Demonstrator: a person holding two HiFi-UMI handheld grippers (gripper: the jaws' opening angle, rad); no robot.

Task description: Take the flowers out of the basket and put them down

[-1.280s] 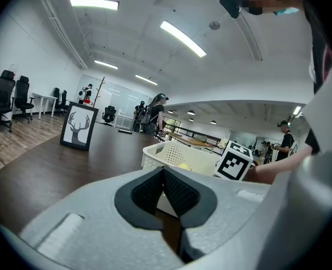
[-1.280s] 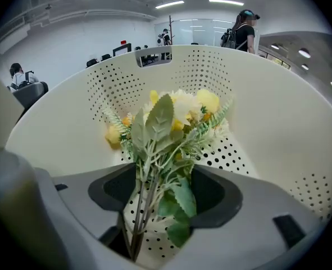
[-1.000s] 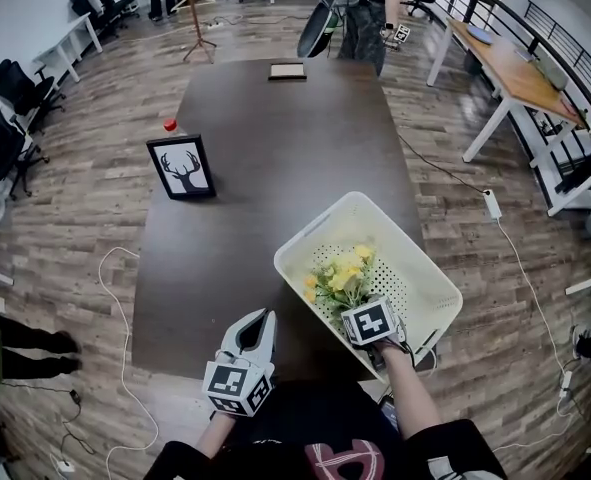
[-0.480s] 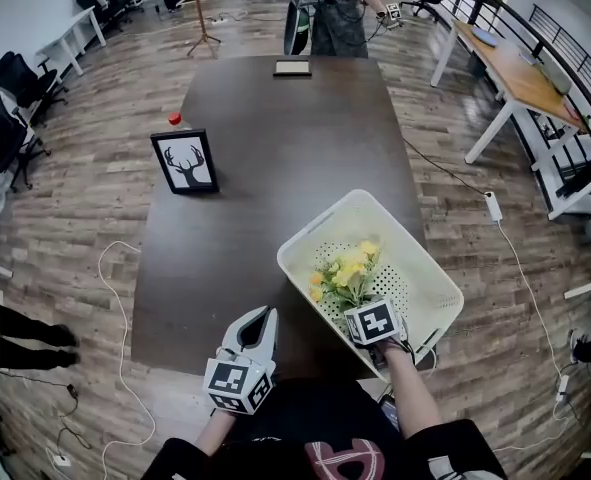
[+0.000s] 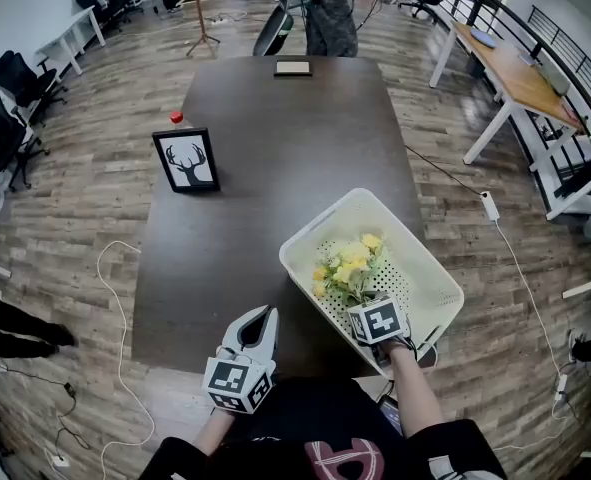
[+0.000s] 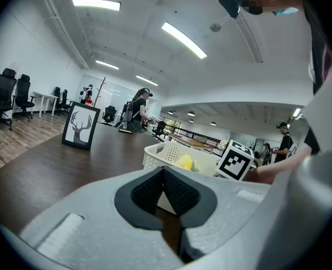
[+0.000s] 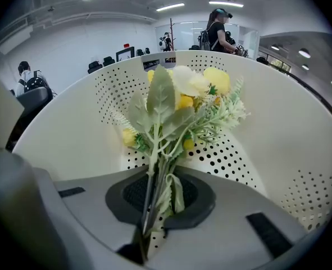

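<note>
The right gripper (image 7: 157, 200) has just been closing its jaws, and now they pinch the thin green stems of the flowers (image 7: 180, 100). The yellow and white flowers are inside the white basket (image 5: 315, 230), standing up near its wall. The left gripper (image 5: 259, 320) waits just left of the basket, tips together, holding nothing.

I think the stems could slip out, because they are thin and smooth. The leaves could also catch on the basket wall. Then the light basket might lift or slide off the table (image 5: 265, 168), since it sits by the edge and nothing holds it down.

I can read no words anywhere. The deer picture (image 5: 186, 162), far beyond the basket, has no writing either.
</note>
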